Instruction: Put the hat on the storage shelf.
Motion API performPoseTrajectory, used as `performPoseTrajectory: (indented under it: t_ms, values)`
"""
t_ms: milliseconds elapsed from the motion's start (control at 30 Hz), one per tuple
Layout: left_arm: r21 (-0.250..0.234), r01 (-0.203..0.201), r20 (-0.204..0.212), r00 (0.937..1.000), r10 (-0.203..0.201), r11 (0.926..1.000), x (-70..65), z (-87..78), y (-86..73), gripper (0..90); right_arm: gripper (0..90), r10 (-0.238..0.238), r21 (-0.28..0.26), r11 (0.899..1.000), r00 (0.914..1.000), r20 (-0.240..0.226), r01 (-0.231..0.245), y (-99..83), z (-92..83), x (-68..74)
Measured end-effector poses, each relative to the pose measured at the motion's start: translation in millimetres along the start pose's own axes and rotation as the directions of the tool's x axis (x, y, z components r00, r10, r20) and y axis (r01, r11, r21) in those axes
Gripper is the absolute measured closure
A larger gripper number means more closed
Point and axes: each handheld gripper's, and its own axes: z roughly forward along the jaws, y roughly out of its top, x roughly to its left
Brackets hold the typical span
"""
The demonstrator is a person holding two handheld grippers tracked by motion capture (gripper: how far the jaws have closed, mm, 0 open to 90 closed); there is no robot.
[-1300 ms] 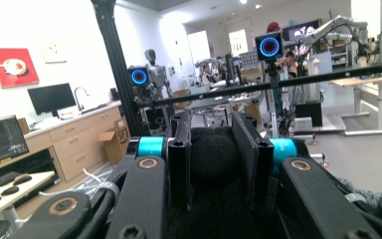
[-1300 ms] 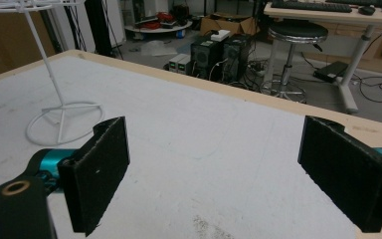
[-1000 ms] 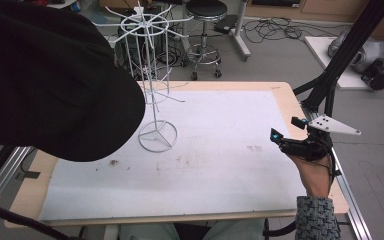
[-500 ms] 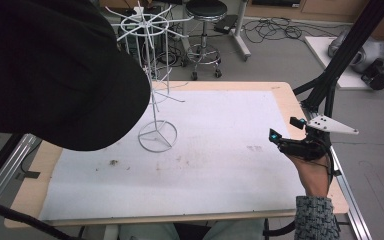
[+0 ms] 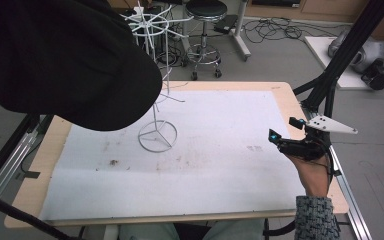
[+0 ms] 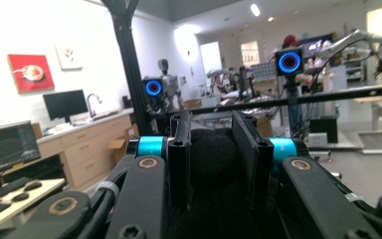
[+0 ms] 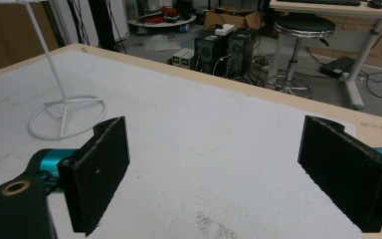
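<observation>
The table (image 5: 280,92) was a wooden-edged top with a white mat, in a cluttered lab with a stool (image 5: 206,10) and cables on the floor behind it. A white wire hanging rack (image 5: 156,90) stood left of center on the mat. The big black cloth thing (image 5: 65,55), maybe a cap, hung above the table's left side, and the left gripper (image 6: 211,149) had its jaws clamped on that black fabric, held up high. The right gripper (image 5: 286,134) hovered at the mat's right edge, jaws wide apart, holding nothing. My guess at the risk: the spindly rack looked tippy, so a swinging cloth could snag a prong and knock it over.
</observation>
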Motion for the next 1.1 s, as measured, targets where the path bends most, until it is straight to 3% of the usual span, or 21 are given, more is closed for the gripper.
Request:
performPoseTrajectory:
  t_ms: [200, 433, 1100]
  values:
    - [0.021, 0.013, -0.011, 0.9999, -0.013, 0.9997, 5.4, 2.5, -16.2, 70.3, 11.8, 0.002, 0.0, 1.0, 1.0, -0.003, -0.002, 0.3, -0.3, 0.6]
    - [0.005, 0.019, -0.037, 0.9991, -0.019, 0.9998, 7.7, -2.8, -30.4, 70.2, 11.9, 0.001, 0.004, 1.0, 1.0, -0.001, -0.001, -0.1, 0.8, 0.5]
    - [0.084, 0.015, -0.098, 0.9952, -0.007, 0.9964, 5.0, -14.1, -59.8, 69.7, 11.9, 0.0, 0.011, 1.0, 1.0, -0.007, 0.0, -0.2, 4.2, 1.8]
